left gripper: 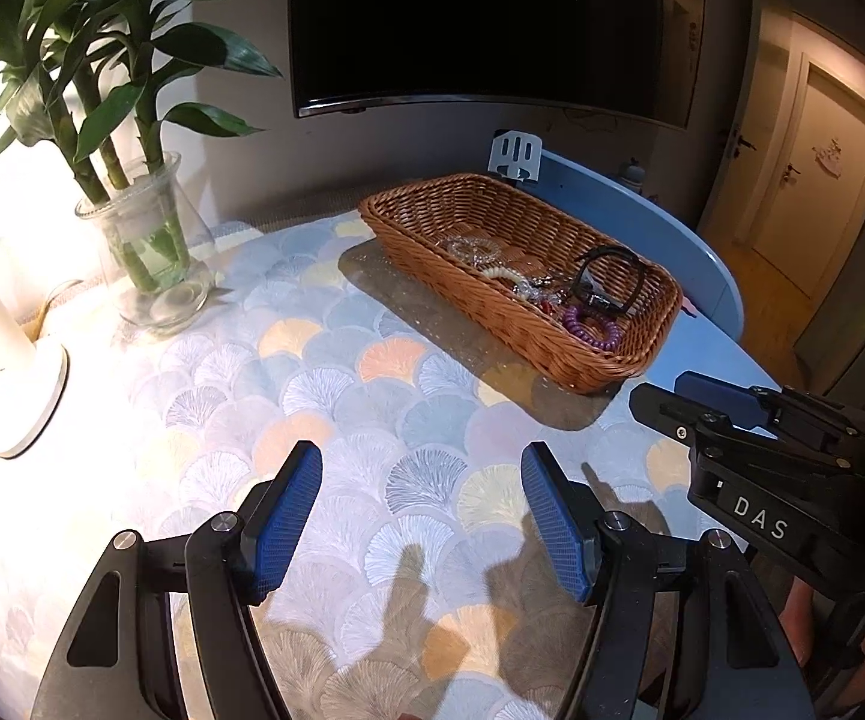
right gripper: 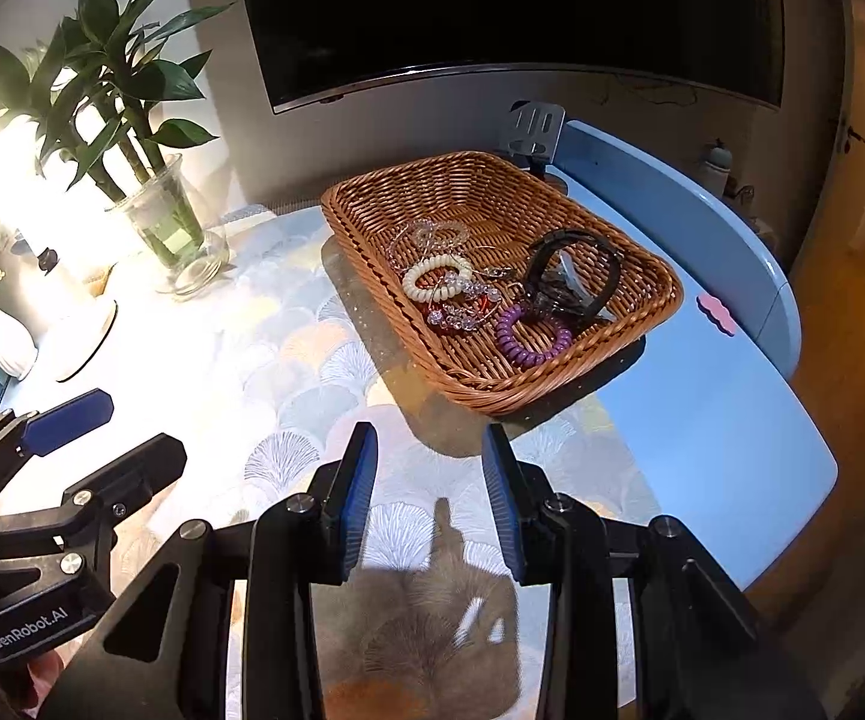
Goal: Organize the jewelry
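basket: woven wicker tray [right gripper: 642, 276], brown, rectangular with rounded corners, low walls; right of centre in both views, on the table just past the grippers.
contents: jewelry piled toward the basket's near-right end. Cream coil bracelet [right gripper: 438, 277], purple coil bracelet [right gripper: 531, 339], clear beaded strands [right gripper: 432, 235], red and clear beads [right gripper: 462, 312], black band [right gripper: 576, 273] with a dark clip inside it. Far-left end of the basket is bare weave.
table: pale blue rounded top [right gripper: 714, 420], raised blue rim on the far right; glossy mat [left gripper: 324, 372] with a pastel fan-scale pattern covers the left and centre. Basket sits partly on the mat, partly on bare blue.
left gripper [left gripper: 420, 519]: black frame, blue ribbed pads, jaws wide apart, nothing between them, over the mat at lower centre of the left view.
right gripper [right gripper: 429, 498]: same build, jaws parted by a narrower gap, empty, pointing at the basket's near edge.
surroundings: glass vase [left gripper: 150, 264] with green bamboo stalks in water, upper left; white lamp base [left gripper: 30, 402] at left edge, strong glare; dark screen [left gripper: 492, 24] on the wall, top centre; small pink wavy piece [right gripper: 717, 312] on the blue surface right of the basket.
obstruction: nothing lies between the grippers and the basket.
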A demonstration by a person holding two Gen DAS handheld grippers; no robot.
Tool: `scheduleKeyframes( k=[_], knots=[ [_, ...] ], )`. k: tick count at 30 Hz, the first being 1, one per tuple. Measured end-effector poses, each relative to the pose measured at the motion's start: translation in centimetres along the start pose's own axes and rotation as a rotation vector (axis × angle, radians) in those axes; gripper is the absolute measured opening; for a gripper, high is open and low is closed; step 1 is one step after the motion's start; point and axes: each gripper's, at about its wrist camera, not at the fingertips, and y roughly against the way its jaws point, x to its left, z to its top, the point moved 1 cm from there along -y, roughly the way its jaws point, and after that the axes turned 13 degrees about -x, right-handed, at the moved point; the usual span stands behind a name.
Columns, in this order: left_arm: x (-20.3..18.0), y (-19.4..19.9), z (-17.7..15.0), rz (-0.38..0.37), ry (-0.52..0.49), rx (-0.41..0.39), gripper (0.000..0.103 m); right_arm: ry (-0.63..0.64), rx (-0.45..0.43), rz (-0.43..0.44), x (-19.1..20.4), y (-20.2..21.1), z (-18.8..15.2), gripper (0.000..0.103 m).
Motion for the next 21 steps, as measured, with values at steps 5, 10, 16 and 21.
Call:
scheduleKeyframes(
  k=[5, 10, 16, 21],
  knots=[
    [0.06, 0.01, -0.10, 0.005, 0.001, -0.001, 0.070, -0.001, 0.001, 0.002, 0.00, -0.03, -0.01, 0.038],
    [0.21, -0.10, -0.08, 0.016, 0.002, -0.001, 0.070, 0.004, 0.003, 0.005, 0.14, -0.06, -0.04, 0.038],
    [0.61, 0.14, 0.08, 0.050, 0.005, -0.021, 0.070, 0.002, 0.008, 0.014, 0.28, -0.16, -0.02, 0.038],
    [0.77, 0.43, -0.04, 0.042, 0.000, -0.033, 0.070, 0.011, 0.008, 0.016, 0.67, -0.16, -0.04, 0.038]
  ],
)
